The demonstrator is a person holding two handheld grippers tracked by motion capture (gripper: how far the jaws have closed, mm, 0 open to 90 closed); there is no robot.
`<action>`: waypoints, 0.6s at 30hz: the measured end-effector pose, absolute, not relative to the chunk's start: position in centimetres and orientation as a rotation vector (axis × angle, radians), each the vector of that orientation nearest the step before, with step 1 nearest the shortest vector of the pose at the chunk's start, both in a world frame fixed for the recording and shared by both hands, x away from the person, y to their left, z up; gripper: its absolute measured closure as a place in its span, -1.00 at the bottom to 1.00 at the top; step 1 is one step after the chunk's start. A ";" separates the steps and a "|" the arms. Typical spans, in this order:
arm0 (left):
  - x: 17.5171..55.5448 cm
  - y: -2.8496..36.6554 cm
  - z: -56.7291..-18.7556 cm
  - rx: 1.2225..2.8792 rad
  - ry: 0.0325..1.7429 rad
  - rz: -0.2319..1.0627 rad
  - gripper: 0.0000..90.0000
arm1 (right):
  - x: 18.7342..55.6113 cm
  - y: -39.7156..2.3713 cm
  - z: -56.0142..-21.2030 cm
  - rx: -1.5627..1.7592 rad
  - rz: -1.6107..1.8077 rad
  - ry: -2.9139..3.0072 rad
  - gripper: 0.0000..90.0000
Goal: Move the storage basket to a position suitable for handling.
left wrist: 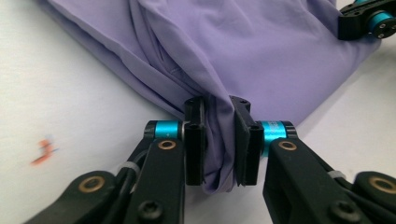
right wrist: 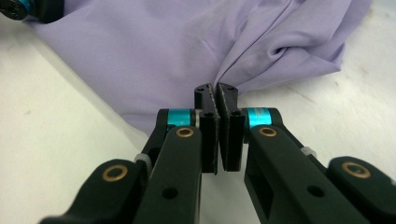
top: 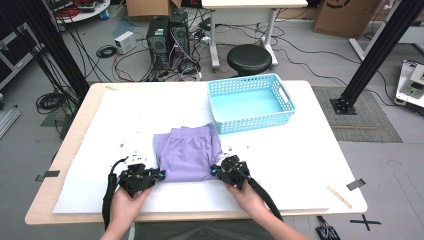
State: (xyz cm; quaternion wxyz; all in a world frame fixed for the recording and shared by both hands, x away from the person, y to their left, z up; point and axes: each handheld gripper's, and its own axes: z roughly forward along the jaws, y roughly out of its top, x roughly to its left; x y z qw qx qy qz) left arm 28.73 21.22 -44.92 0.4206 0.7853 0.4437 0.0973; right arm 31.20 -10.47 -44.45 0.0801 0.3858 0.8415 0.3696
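My left tool (left wrist: 218,140) is black throughout: two flat link arms with brass-ringed pivots, dark hex screws, and a bright blue anodised sleeve behind each ribbed pad. A pale zip tie binds the cable at each arm. My right tool (right wrist: 217,133) is built the same, blue sleeves and brass bushings included. From above I see a thick black cable (top: 107,192) trailing off each one, and my forearms come in bare, no sleeves.

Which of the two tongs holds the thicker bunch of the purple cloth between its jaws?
The left tongs: a thick fold of the purple cloth keeps their jaws apart. The right tongs are pressed almost shut on a thin edge of it.
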 end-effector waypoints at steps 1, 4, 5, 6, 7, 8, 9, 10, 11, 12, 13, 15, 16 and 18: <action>28.7 21.0 -44.9 1.975 1.099 0.236 0.73 | 31.1 -10.7 -44.4 1.155 1.109 2.514 0.96; 28.5 20.2 -44.9 1.994 1.070 0.218 0.75 | 30.6 -11.8 -44.3 1.163 1.115 2.508 0.96; 28.4 19.9 -44.9 1.998 1.063 0.214 0.75 | 30.4 -12.1 -44.3 1.165 1.114 2.510 0.96; 28.3 19.6 -44.9 2.004 1.053 0.209 0.75 | 30.1 -12.4 -44.3 1.164 1.116 2.507 0.96; 28.1 19.4 -44.9 2.007 1.044 0.200 0.75 | 29.8 -12.7 -44.2 1.163 1.114 2.506 0.96; 28.1 19.4 -44.9 2.007 1.044 0.200 0.75 | 29.4 -13.1 -44.2 1.163 1.116 2.509 0.96; 27.9 18.8 -44.9 2.016 1.021 0.181 0.75 | 29.0 -13.6 -44.2 1.165 1.119 2.506 0.96; 27.8 18.5 -44.9 2.020 1.011 0.167 0.75 | 28.7 -13.9 -44.1 1.166 1.120 2.504 0.96; 27.6 18.2 -44.9 2.017 1.004 0.153 0.75 | 28.2 -14.3 -44.1 1.170 1.122 2.503 0.96; 27.5 17.9 -45.0 2.022 0.992 0.143 0.75 | 27.8 -14.7 -44.1 1.172 1.124 2.502 0.96; 27.5 17.9 -45.0 2.022 0.992 0.143 0.75 | 27.4 -15.2 -44.1 1.168 1.121 2.497 0.96; 26.8 16.5 -45.0 2.032 0.955 0.116 0.75 | 26.6 -16.1 -44.0 1.172 1.118 2.489 0.96; 26.6 16.1 -45.0 2.037 0.944 0.104 0.75 | 26.1 -16.6 -44.0 1.175 1.115 2.486 0.96; 26.4 15.8 -45.0 2.039 0.935 0.096 0.75 | 25.4 -17.5 -44.0 1.177 1.117 2.478 0.96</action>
